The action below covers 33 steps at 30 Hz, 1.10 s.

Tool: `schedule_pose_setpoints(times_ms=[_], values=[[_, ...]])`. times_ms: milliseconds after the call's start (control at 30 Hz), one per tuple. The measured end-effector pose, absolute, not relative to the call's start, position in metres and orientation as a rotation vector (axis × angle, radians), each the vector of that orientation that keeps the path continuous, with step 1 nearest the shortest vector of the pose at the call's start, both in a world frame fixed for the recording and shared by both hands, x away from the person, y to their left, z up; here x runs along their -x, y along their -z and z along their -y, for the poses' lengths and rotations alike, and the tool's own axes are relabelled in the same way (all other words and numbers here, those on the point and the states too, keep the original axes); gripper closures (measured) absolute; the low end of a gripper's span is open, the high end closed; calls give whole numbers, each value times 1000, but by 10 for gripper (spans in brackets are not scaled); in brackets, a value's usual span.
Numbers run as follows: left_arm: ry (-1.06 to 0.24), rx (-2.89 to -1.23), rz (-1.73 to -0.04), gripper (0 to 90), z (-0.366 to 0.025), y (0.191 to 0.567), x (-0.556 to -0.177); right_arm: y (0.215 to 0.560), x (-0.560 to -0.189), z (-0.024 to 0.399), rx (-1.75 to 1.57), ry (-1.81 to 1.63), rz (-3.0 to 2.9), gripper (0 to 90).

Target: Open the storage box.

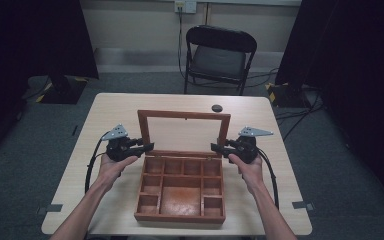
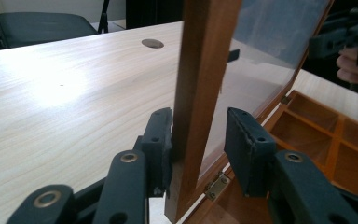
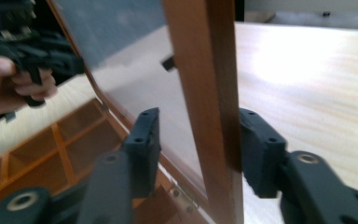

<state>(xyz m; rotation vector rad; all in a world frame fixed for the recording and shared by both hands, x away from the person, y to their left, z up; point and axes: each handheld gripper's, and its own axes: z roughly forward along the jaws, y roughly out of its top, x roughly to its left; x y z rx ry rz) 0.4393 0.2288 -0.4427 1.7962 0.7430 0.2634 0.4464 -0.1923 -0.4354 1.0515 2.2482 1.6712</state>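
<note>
Nearest the high view's lens were your two forearms, coming up from the bottom edge, one on each side of the wooden box (image 1: 181, 190).

Left gripper (image 1: 141, 148): jaws straddled the left stile of the lid (image 1: 183, 131). In the left gripper view (image 2: 196, 149) one pad lay against the outer face of the stile; the other stood off from the glass side with a clear gap. Partly open, not clamped.

Right gripper (image 1: 219, 148): same arrangement on the right stile. In the right gripper view (image 3: 198, 149) the jaws sat on either side of the wood, the inner one apart from the pane; whether the outer one touched, you could not tell from that angle. Also part open.

Key relation: the lid stood nearly upright at the far edge of the box, its long axis running left to right across the table (image 1: 115, 107). Each stile ran vertically between a pair of jaws, so each hand was equally near its own side. Closing or swinging the lid would likely turn on the rear hinge (image 2: 216, 185).

Look of the thing: reddish-brown frame, glass pane, brass hinges, divided tray with small compartments around one larger cell, all empty. Box sat centre table, toward your edge.
</note>
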Motion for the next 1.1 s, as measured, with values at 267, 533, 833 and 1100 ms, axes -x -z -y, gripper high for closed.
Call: schedule_pose_setpoints(times_ms=[267, 533, 833, 1100], values=[[-274, -1791, -759, 626, -228, 445, -442, 440, -448, 188, -1051, -1629, -2259, 552], [-255, -1775, -778, 588, -227, 450, -446, 443, -454, 188, -1076, -1641, -2231, 568], [-230, -1774, -817, 550, -224, 456, -452, 447, -457, 189, -1091, -1648, -2217, 598], [-210, -1792, -853, 552, -222, 462, -456, 451, -463, 191, -1129, -1677, -2209, 596]])
